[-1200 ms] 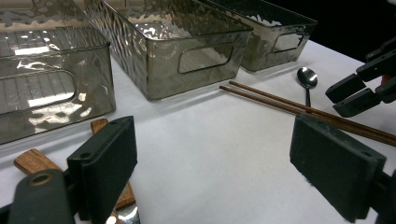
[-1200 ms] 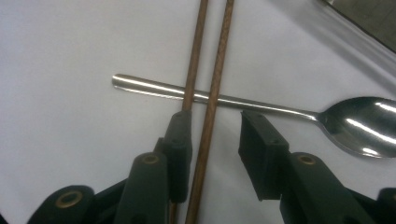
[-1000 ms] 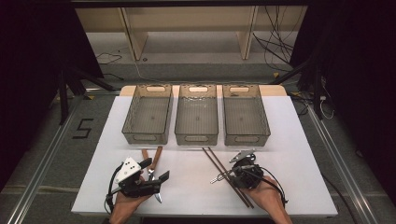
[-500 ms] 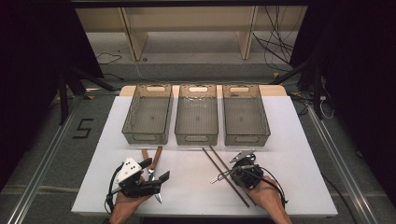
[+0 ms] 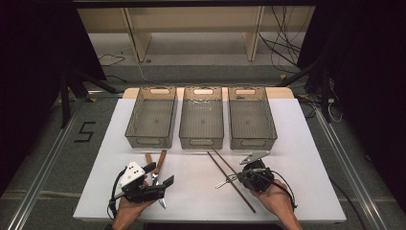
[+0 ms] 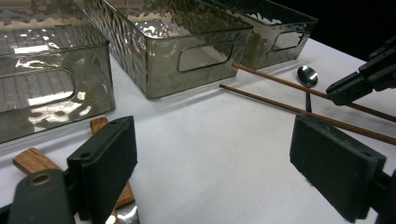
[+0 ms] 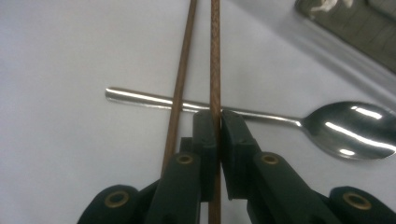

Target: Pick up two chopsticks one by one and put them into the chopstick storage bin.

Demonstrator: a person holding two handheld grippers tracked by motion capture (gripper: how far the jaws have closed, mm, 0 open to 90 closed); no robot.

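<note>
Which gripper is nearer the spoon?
Right. The right gripper is clamped on a chopstick lying across the spoon; the left gripper sits across the table by two wooden-handled utensils.

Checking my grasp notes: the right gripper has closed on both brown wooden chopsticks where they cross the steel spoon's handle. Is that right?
Not quite. The right gripper has just been closing on one brown wooden chopstick; the other chopstick lies outside its jaws, as the right gripper view shows. Both do cross the steel spoon's handle.

Brown textured chopstick (image 7: pixel 215 56) lies flat across spoon handle, beside its twin.
</note>
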